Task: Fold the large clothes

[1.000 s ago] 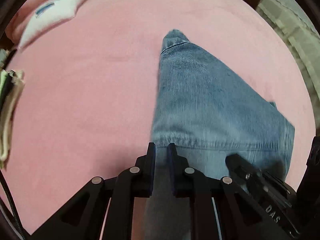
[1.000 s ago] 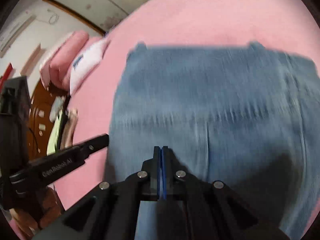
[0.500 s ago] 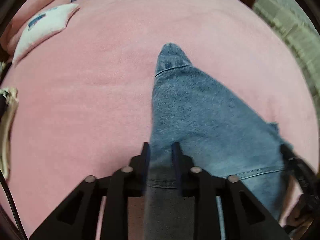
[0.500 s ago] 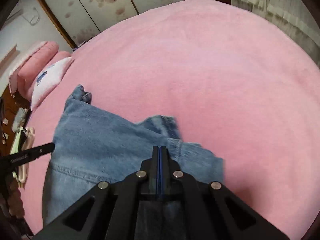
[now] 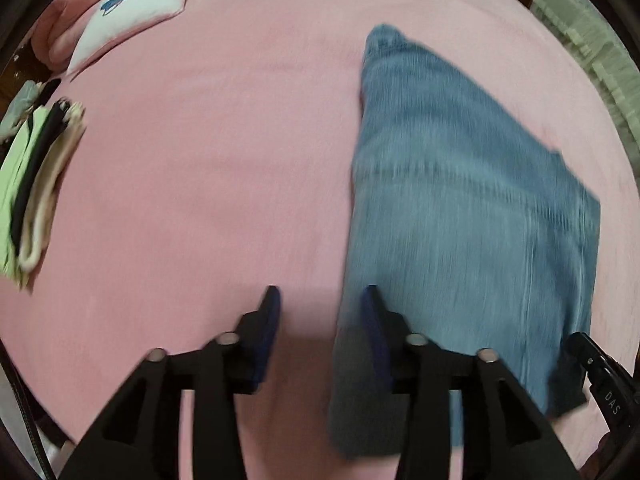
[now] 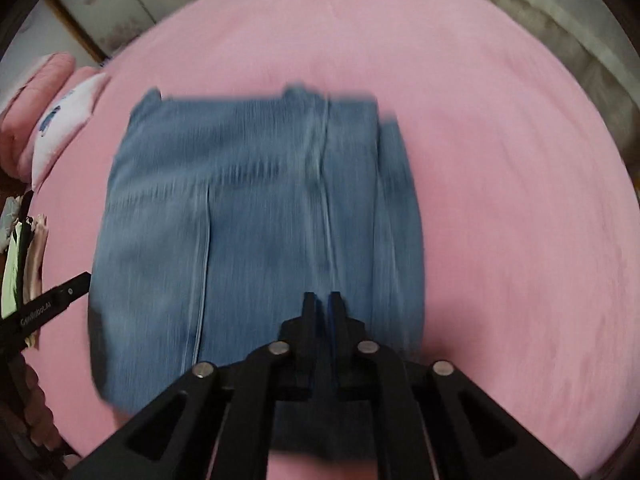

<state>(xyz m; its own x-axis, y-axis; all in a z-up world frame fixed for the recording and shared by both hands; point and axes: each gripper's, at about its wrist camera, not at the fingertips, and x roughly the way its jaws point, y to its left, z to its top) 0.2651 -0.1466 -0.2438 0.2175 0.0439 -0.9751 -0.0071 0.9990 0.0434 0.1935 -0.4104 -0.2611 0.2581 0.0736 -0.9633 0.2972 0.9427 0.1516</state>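
Left tool (image 5: pixel 320 300) pointed steeply down, jaws standing wide and just been opening; nothing pinched. Its right finger (image 5: pixel 374 320) sat over the near left edge of the jeans (image 5: pixel 472 216), its left finger over bare pink blanket (image 5: pixel 200 160), so the jeans' edge ran through the gap with no pad pressing on it.

Right tool (image 6: pixel 322 304) also pointed down, jaws at a narrow slit and just been opening. Denim showed behind the gap; the pads did not look clamped on it. Frame was motion-blurred, so contact at the tips was hard to judge.

The jeans lay folded flat on the bed as a rough rectangle. In the right wrist view the stack sat directly ahead of the tool, seams running away from the camera, a second layer edge showing along the right side. In the left wrist view the fold tapered to a rounded end at the far side.

The tip of the other tool showed at the frame edge in each view, just beside the jeans' near corners.

Further out on the left: a small pile of folded clothes (image 5: pixel 32 184), light green, cream and black, well apart from the jeans. Beyond it at the head of the bed, a white pillow with blue print (image 5: pixel 132 12) resting against a pink rolled quilt (image 6: pixel 36 104).
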